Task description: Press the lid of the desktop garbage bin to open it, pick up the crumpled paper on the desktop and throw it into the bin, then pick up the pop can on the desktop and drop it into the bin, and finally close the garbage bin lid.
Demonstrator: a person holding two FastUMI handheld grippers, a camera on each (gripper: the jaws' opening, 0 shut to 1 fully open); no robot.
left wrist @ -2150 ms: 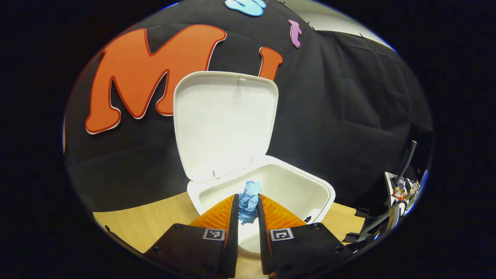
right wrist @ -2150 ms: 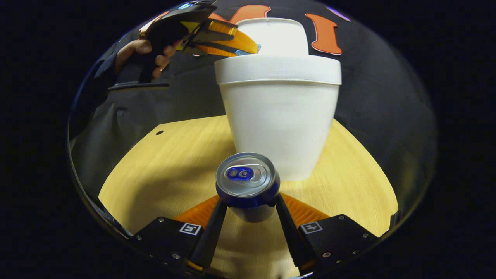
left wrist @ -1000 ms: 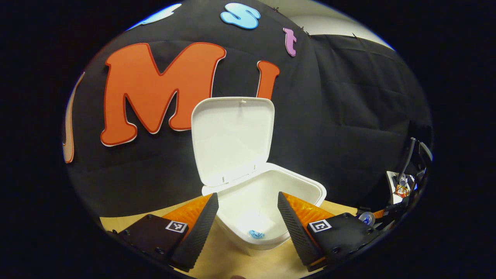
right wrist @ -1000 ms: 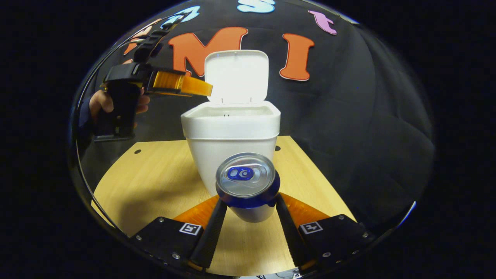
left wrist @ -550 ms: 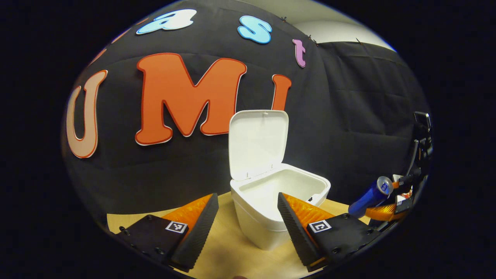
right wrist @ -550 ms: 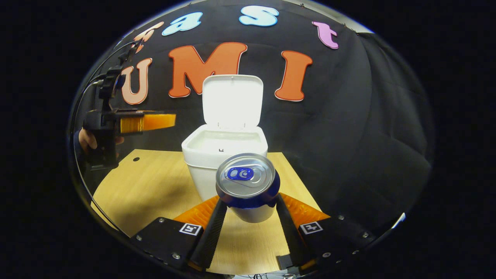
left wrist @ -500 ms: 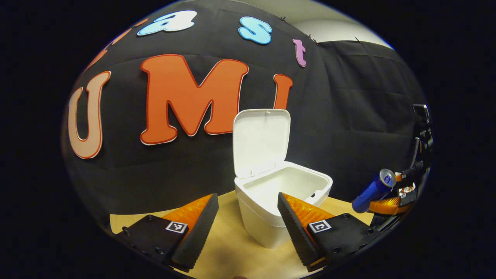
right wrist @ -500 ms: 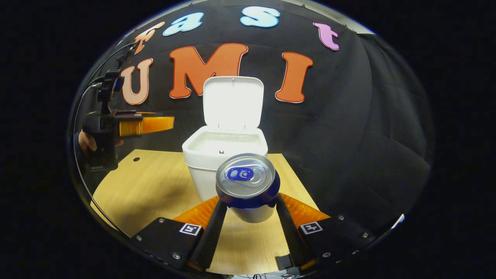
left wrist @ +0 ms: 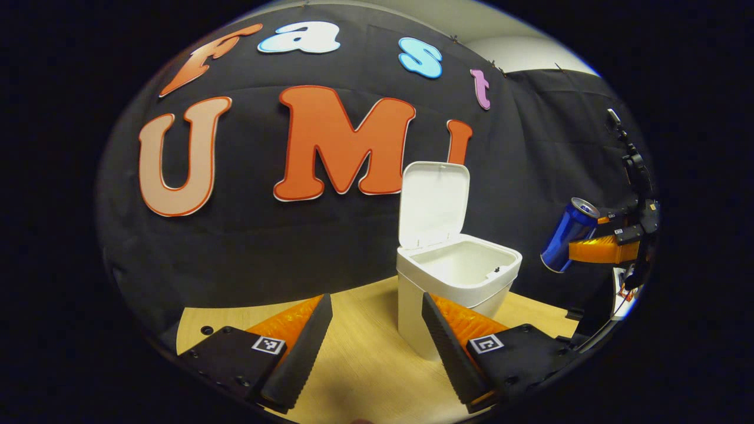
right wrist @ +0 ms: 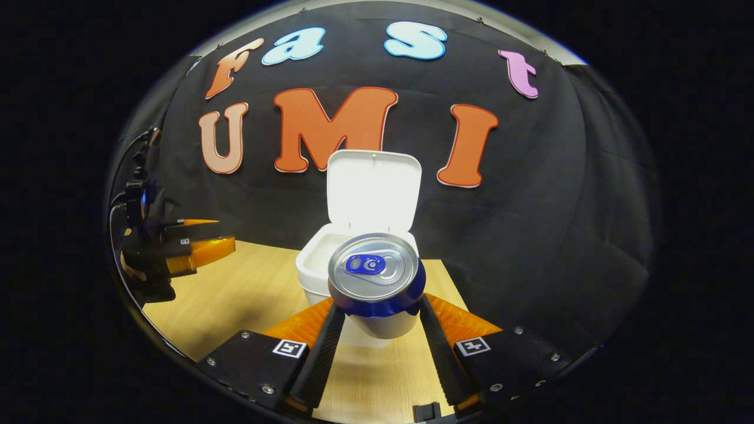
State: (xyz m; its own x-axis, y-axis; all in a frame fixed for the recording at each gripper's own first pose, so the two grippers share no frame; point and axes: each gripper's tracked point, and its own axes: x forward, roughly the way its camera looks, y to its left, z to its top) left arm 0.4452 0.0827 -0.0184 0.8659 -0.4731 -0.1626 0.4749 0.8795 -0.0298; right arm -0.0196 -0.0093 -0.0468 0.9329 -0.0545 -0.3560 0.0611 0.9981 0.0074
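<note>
Right gripper view: right claw (right wrist: 376,330) clamps can (right wrist: 376,277) before open bin (right wrist: 318,268).

My left tool (left wrist: 377,341) is held with its jaws spread wide and nothing between the fingers (left wrist: 297,353). In the right gripper view it sits at the far left edge, fingers pointing roughly level toward the middle of the scene; the hand gripping it is barely visible. My right tool (right wrist: 377,341) is clamped, both fingers pressing the sides of the pop can (right wrist: 376,277). In the left gripper view it is raised at the far right, tilted.
</note>
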